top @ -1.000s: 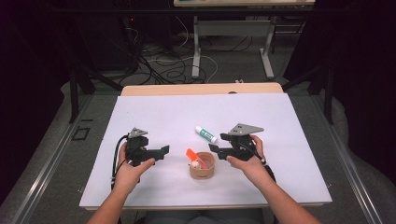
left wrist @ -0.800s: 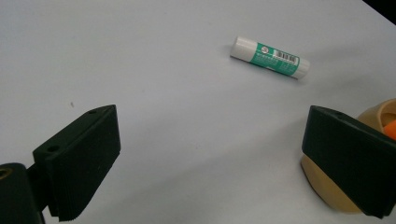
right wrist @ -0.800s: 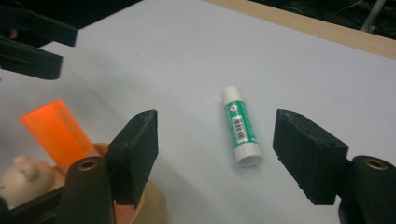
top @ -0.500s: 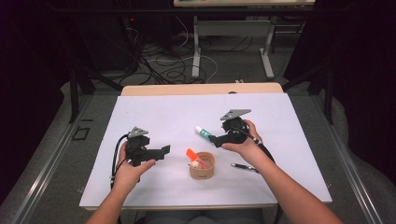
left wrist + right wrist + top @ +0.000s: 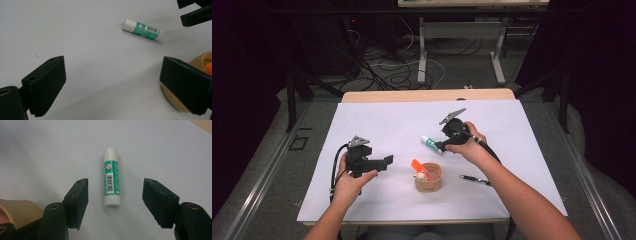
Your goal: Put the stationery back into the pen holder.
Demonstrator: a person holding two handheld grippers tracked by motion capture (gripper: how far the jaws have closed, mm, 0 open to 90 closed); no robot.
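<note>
A green-and-white glue stick (image 5: 111,178) is lying flat on the white worktop (image 5: 377,120), just behind a round tan holder (image 5: 428,177) and well clear of its rim. The right gripper (image 5: 443,145) is being lined up along the stick's length, so that its two jaws are standing either side of the near end without touching it; this alignment is judged to be chosen so the narrow barrel can be pinched across its width. The jaws are released, nothing is being pressed, and they have just been closing in, with the stick's end lying in the gap. An orange item (image 5: 417,166) and a pale one are already being stood in the holder. A black pen (image 5: 474,178) is lying to the right of the holder. The left gripper (image 5: 388,161) is being held left of the holder, jaws wide and empty, apparently waiting. Compared with a second ago, the right gripper is being seen farther behind the holder, at the glue stick, and the pen is being left uncovered.
</note>
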